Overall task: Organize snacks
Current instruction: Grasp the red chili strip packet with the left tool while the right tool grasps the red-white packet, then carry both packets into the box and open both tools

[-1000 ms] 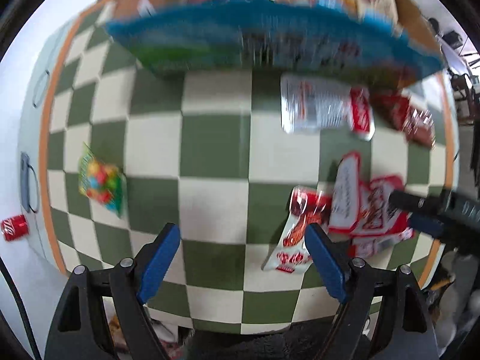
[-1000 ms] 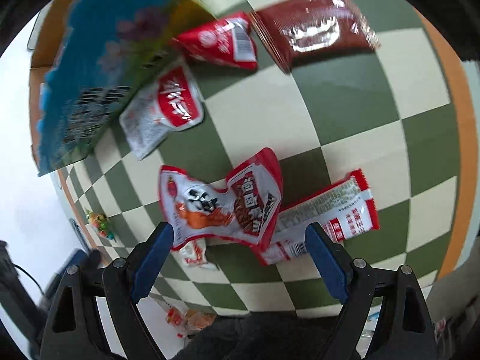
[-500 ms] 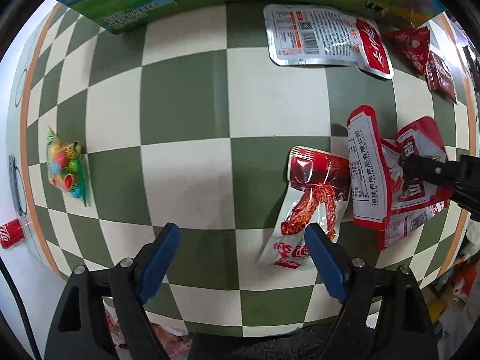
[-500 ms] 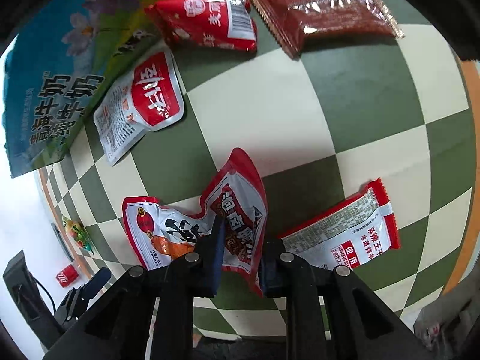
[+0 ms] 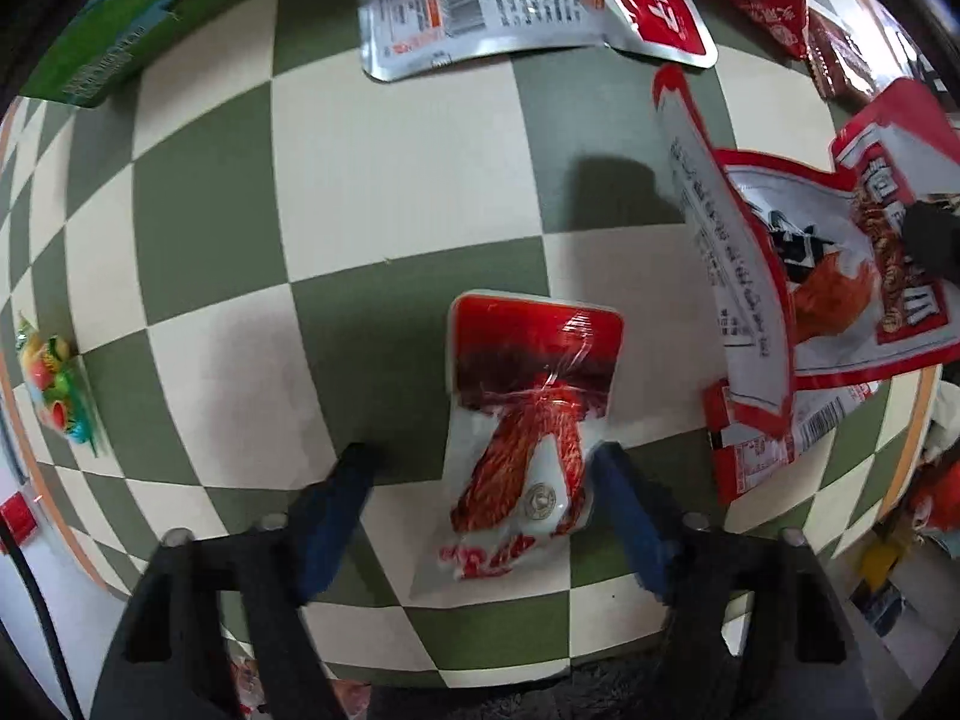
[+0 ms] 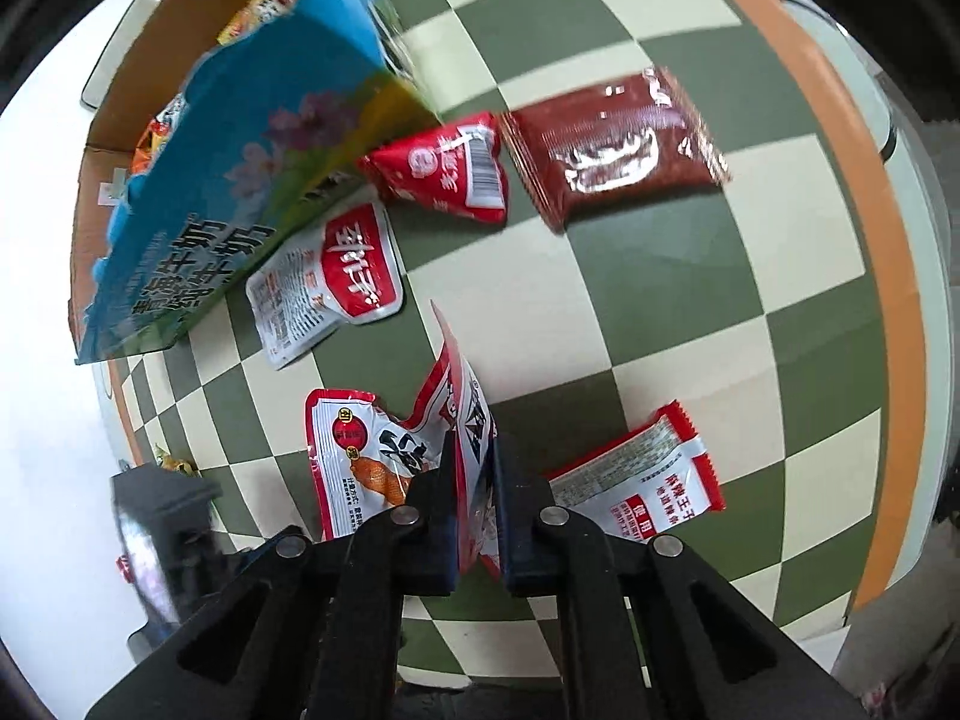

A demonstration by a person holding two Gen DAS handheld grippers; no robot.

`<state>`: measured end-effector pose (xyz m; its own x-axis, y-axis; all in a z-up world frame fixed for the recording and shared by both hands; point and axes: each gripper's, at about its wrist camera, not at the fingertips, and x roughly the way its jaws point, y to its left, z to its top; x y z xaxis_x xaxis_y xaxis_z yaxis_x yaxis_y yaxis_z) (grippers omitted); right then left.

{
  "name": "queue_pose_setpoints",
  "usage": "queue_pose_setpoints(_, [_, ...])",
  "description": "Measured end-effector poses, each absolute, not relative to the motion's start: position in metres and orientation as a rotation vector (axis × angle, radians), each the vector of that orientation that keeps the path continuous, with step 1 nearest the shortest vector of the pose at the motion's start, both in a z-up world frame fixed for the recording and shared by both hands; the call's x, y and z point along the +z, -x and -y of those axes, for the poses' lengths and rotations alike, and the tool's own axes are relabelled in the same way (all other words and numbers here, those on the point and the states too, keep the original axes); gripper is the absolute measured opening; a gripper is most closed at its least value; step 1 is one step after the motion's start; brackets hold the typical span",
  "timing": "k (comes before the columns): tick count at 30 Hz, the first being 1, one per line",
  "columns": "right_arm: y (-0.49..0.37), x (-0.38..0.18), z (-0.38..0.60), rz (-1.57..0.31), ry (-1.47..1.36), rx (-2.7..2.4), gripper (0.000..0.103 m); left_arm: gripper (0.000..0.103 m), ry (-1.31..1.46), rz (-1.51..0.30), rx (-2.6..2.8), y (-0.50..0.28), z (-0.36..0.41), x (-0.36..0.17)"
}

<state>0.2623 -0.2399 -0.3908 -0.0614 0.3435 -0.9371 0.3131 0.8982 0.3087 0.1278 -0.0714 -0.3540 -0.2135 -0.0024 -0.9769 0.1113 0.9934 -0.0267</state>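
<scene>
My right gripper point(image 6: 474, 516) has its jaws clamped on the red-and-white snack packet point(image 6: 384, 468), lifting its edge off the checkered table point(image 6: 690, 312). Beside that packet, my left gripper point(image 5: 480, 480) is closing around a red chicken-foot pouch point(image 5: 528, 414) lying flat; the pads aren't pressing yet.

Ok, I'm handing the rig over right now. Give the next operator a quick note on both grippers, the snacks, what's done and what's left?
Right gripper: shut on the red-and-white chicken-snack packet, one edge lifted off the checkered table.
Left gripper: jaws closing around the red drumstick packet, which lies flat; pads not yet pressing.
Done: some snacks already sit in the cardboard box.
Left: silver-and-red pouch, small red packet, dark red-brown packet, barcode packet, colourful candy bag lie loose.
</scene>
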Motion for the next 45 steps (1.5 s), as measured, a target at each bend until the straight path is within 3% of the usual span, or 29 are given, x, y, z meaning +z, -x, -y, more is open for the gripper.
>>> queue_pose_setpoints(1, [-0.264,-0.389,0.242,-1.653,-0.507,0.03,0.01,0.048,-0.091,-1.768,-0.104,-0.127,0.072,-0.351])
queue_pose_setpoints(10, [-0.26,-0.359,0.253,-1.604,-0.461,0.07,0.01,0.048,-0.053,-1.691,-0.048,-0.118,0.052,-0.318])
queue_pose_setpoints(23, [-0.282,-0.255,0.241,-1.441,-0.492,0.212,0.01,0.048,0.108,-1.378,-0.07,-0.195,0.001,-0.142])
queue_pose_setpoints(27, [-0.301,-0.222,0.226,-1.385,-0.493,0.265,0.01,0.048,0.121,-1.336,-0.063,-0.234,-0.011,-0.116])
queue_pose_setpoints(34, [-0.35,-0.208,0.191,-1.331,-0.496,0.299,0.01,0.048,0.14,-1.39,-0.006,-0.303,-0.048,-0.124])
queue_pose_setpoints(45, [-0.421,-0.273,0.132,-1.411,-0.513,0.283,0.01,0.049,0.19,-1.568,0.019,-0.378,-0.081,-0.188])
